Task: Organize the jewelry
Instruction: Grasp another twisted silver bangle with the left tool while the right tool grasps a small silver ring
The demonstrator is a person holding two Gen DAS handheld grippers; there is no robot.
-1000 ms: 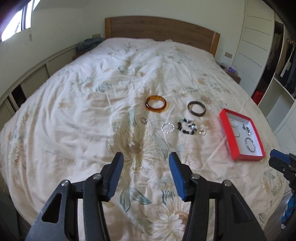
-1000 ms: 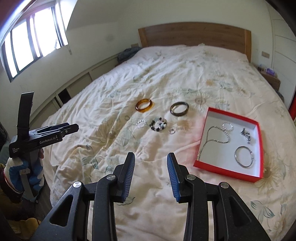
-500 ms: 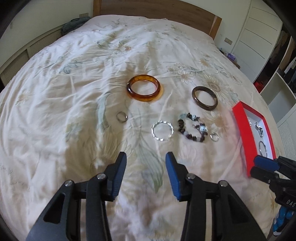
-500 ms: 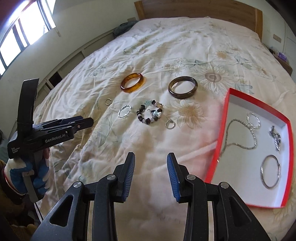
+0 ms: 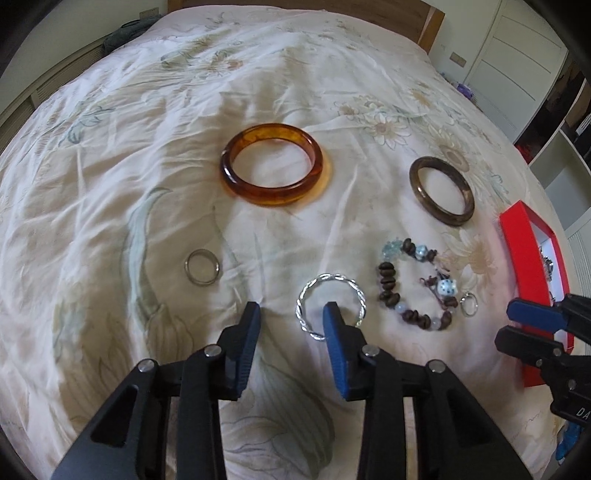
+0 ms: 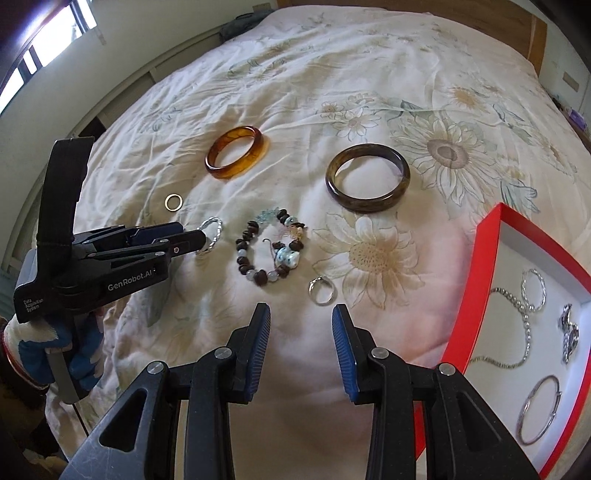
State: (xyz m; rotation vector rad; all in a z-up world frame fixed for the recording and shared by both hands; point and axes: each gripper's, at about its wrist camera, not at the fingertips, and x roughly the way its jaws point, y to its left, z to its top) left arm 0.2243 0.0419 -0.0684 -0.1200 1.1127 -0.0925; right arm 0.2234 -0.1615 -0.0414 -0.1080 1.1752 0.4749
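Both grippers have dropped close over the floral bedspread [image 5: 110,166]. The closing left gripper [image 5: 291,314] straddles the twisted silver bangle [image 5: 331,309] at lower centre, not yet pinching; the right gripper [image 6: 301,317] hovers, spread and empty, near the red box [image 6: 491,236].

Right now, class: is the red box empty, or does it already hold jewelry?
Not empty. The red box holds a silver chain, a bangle and other small pieces on its white floor.

Bed [image 5: 147,155]: cream quilt with faded floral print, creased throughout. Wooden headboard [image 6: 532,40] at the far end. Window [image 6: 44,48], bright, on the left wall. White panelled wardrobe doors [image 5: 517,81] to the right. Dark bundle, possibly folded clothing [image 5: 122,35], beside the far pillow end.
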